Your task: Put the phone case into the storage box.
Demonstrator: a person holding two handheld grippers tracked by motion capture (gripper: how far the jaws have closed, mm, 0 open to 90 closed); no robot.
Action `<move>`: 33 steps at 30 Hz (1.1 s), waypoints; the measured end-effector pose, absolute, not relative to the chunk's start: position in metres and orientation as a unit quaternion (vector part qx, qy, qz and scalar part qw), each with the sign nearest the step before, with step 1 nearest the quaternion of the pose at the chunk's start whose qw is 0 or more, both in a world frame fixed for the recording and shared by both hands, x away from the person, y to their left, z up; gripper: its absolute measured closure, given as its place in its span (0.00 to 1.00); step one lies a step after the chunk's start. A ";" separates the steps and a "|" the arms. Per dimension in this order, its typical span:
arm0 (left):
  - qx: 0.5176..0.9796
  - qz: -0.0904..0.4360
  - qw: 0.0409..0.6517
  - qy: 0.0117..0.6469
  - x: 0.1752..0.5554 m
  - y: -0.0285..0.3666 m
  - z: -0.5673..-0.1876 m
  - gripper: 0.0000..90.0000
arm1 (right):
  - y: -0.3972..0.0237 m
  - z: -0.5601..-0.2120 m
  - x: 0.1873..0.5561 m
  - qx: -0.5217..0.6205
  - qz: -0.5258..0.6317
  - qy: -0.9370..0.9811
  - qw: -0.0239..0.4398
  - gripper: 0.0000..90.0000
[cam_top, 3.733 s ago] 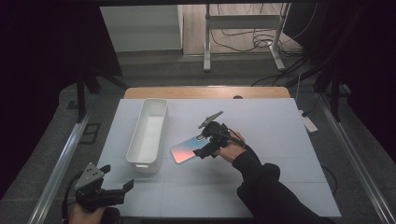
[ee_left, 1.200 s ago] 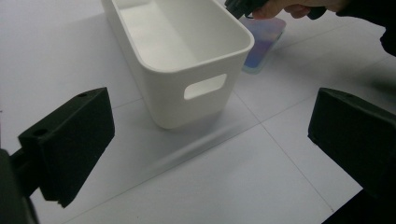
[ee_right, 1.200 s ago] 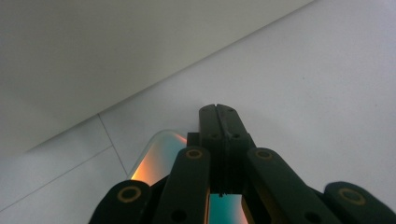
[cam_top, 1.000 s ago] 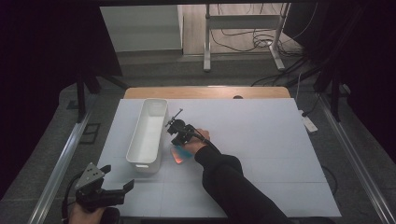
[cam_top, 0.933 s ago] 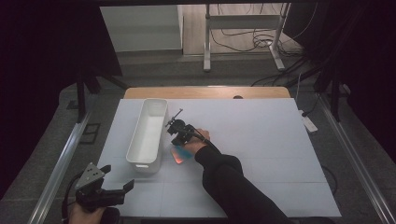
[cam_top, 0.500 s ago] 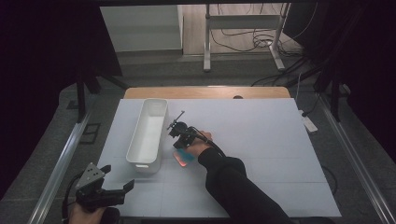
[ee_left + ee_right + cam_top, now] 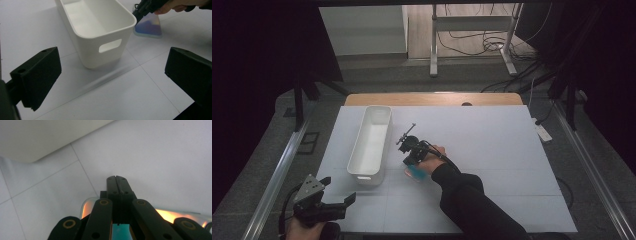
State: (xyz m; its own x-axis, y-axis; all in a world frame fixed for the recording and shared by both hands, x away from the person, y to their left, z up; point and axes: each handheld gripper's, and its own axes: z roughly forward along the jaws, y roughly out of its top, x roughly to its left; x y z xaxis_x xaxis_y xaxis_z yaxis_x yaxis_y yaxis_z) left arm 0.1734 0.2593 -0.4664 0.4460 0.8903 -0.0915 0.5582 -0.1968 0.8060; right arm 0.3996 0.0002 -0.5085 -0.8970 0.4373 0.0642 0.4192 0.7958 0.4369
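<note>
Table: a white table top marked with thin grid lines; a strip of wood shows at its far edge.

Left gripper: the left gripper sits at the near left corner of the table, held low in a hand. Its two black jaws stand wide apart with nothing between them, as the left gripper view shows plainly.

Right gripper: the right gripper is out over the middle of the table, held by a hand in a dark sleeve. It tilts down toward the table. In the right gripper view its jaws are pressed flat together.

Pouch: a flat, translucent pouch with blue and orange tints lies just under and behind the right gripper's tips. In the right gripper view the pouch glows orange on both sides of the linkage, with a teal patch below the jaws. I cannot tell whether the closed jaws pinch its edge or merely rest over it.

Bin: a long white bin with a handle slot stands just to the left of the right gripper, and ahead of the left gripper's open jaws. It looks empty inside in the left gripper view. The pouch lies just beside its near end, apart from it.
</note>
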 end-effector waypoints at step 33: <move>0.745 0.203 0.406 0.489 0.174 0.259 -0.466 0.02 | -0.062 -0.505 0.372 0.240 0.217 0.946 0.005 0.99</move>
State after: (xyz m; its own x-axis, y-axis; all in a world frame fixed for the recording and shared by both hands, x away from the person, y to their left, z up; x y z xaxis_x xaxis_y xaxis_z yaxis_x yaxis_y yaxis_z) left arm 0.1740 0.2586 -0.4663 0.4401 0.8931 -0.0937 0.5630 -0.1931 0.8036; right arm 0.3719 -0.0618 -0.5047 -0.8845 0.4569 0.0948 0.4525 0.7903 0.4132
